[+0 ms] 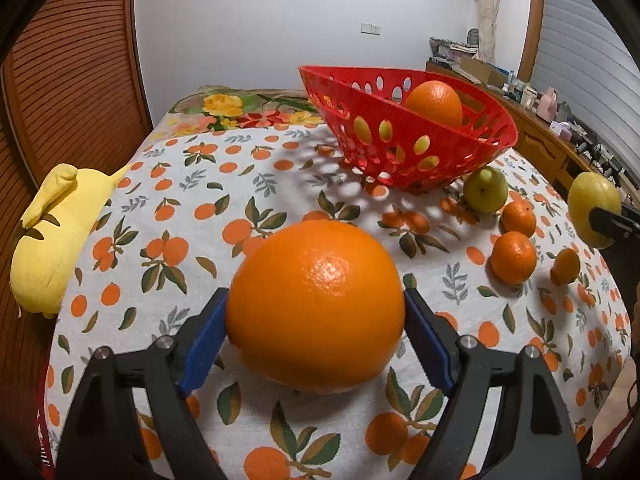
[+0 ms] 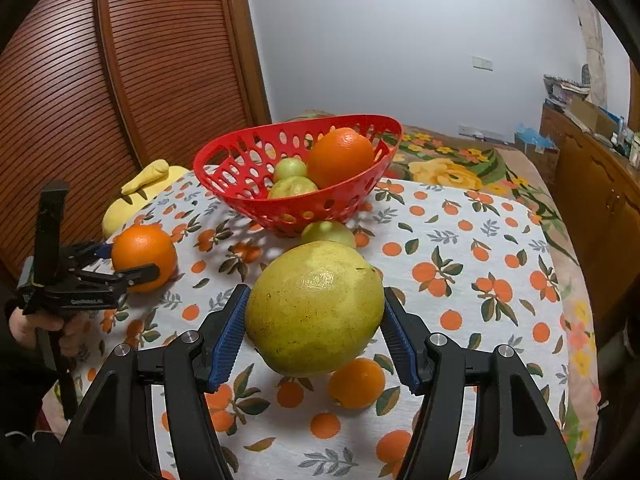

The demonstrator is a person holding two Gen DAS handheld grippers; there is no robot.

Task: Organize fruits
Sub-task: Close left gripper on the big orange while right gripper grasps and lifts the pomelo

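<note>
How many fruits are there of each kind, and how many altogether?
Big oranges: 2
Small oranges: 3
Green fruits: 3
Yellow pomelo: 1
Total: 9

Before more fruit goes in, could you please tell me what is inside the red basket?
The right wrist view shows the red basket holding one large orange and two green fruits. Its near wall hides the floor beneath them, so more could lie there unseen.
</note>
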